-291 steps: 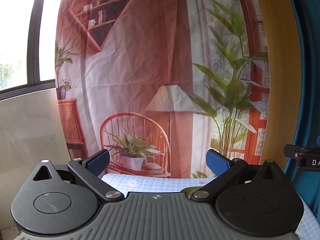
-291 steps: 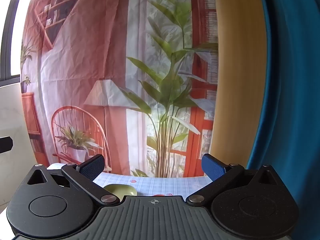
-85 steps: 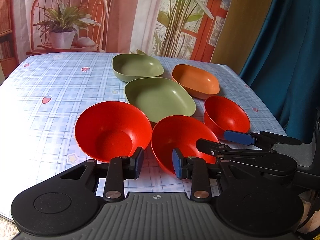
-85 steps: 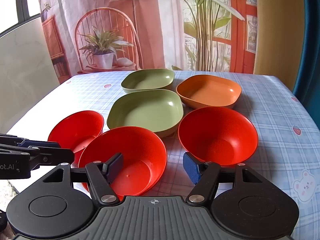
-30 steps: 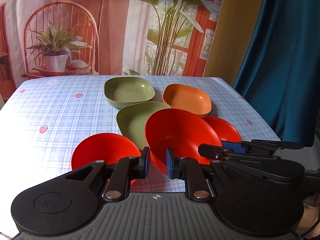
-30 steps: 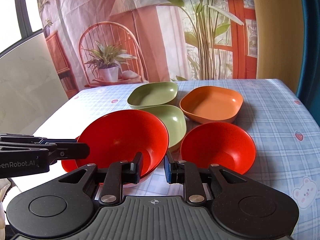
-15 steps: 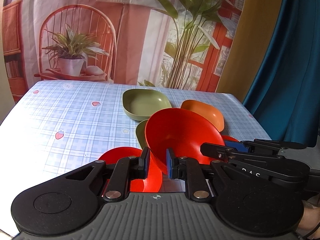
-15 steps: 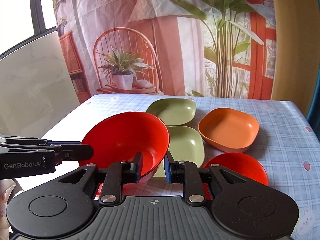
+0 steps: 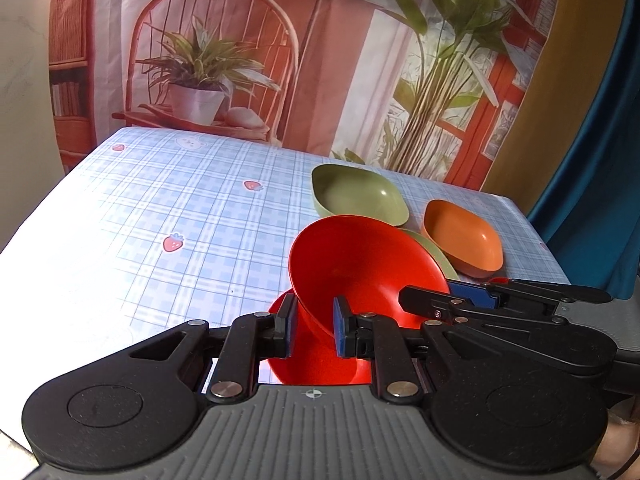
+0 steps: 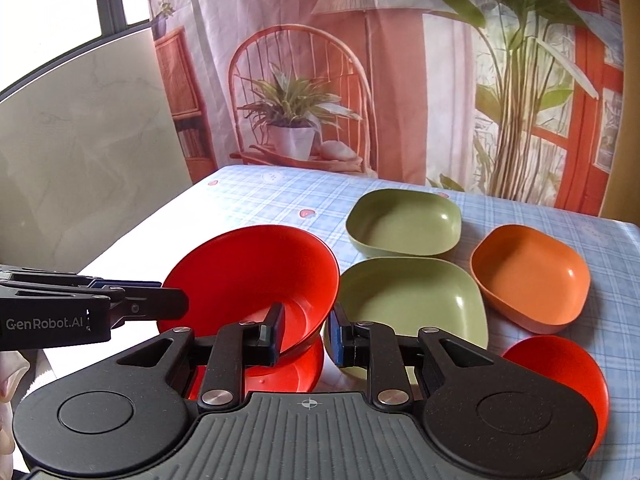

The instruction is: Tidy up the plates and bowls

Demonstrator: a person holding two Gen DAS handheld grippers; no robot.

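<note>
Red bowl (image 10: 256, 276) rides tilted, rim pinched by both the left gripper (image 9: 312, 330) and right gripper (image 10: 306, 334) — poised over a second red bowl (image 10: 280, 372) near the table (image 9: 168, 216) front edge — likely for stacking.

My left tongs (image 9: 313, 330): matte black linkage arms, silver round rivets at pivots, blue ribbed pads (image 9: 340, 326) on fingertips. Behind fingers, grey ribbed housing with small crosshair mark at centre; black disc with round recess either side. My right tongs (image 10: 307, 330): same build, same blue pads, same silver rivets. Left tongs seen side-on from right camera: white "GenRobot.AI" lettering on black body.
</note>
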